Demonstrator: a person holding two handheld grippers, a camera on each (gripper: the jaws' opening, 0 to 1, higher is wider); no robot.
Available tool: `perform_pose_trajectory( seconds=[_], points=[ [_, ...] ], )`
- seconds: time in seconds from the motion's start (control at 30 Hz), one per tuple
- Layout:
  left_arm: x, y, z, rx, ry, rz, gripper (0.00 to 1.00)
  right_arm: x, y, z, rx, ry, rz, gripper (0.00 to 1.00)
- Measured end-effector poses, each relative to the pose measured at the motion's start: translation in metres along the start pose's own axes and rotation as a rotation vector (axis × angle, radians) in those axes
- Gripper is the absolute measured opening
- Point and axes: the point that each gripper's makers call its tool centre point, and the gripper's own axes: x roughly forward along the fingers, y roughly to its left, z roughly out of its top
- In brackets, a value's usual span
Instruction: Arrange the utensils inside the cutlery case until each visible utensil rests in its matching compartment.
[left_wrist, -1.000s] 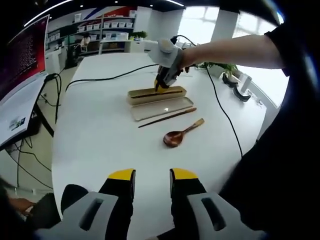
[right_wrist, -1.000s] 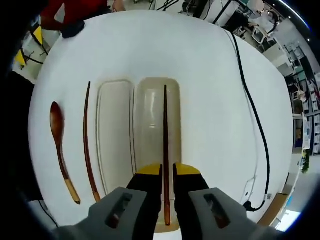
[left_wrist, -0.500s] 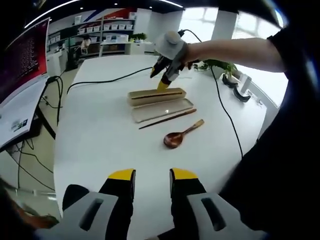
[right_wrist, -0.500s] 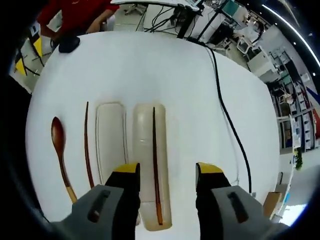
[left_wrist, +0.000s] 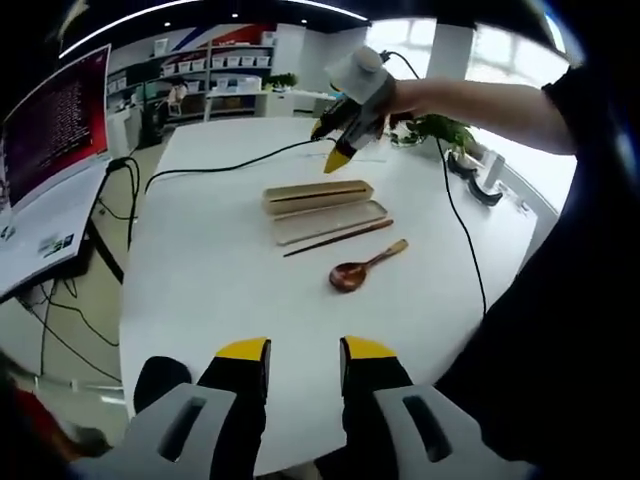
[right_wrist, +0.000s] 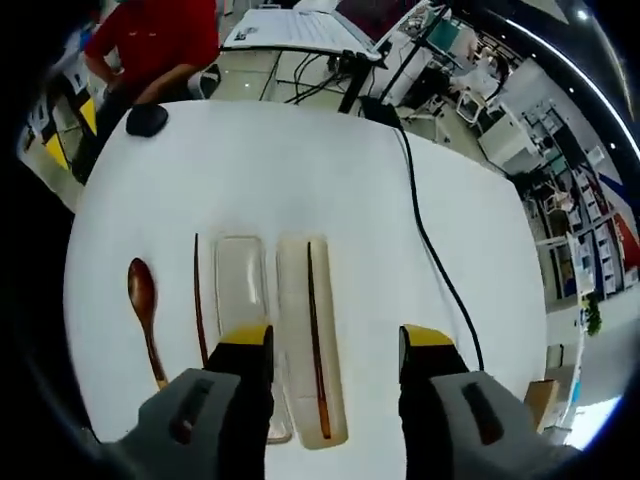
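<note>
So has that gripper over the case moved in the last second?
Yes. In the left gripper view, the right gripper has let go of the chopstick, which lies in the case, and risen away above it, open.

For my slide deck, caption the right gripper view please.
Open right gripper above the case holding one chopstick; second chopstick and spoon lie outside.

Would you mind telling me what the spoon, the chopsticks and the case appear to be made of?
The spoon looks like wood: reddish-brown bowl, paler handle end. Both chopsticks look like dark, smooth wood. The case looks like beige matte plastic or a fibre composite; its lid seems translucent plastic.
</note>
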Motion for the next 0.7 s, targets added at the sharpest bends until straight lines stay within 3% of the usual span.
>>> perform_pose_trajectory(
  seconds=[0.53,0.7],
  points=[
    [-0.018,-0.009,-0.008,0.032,-0.014,0.004,0.28,-0.055,0.024,0.002,0.059,-0.092,-0.071,0.51],
    [-0.021,-0.008,-0.009,0.039,-0.014,0.005,0.28,-0.069,0.033,-0.006,0.078,-0.111,-0.088,0.49]
  ],
)
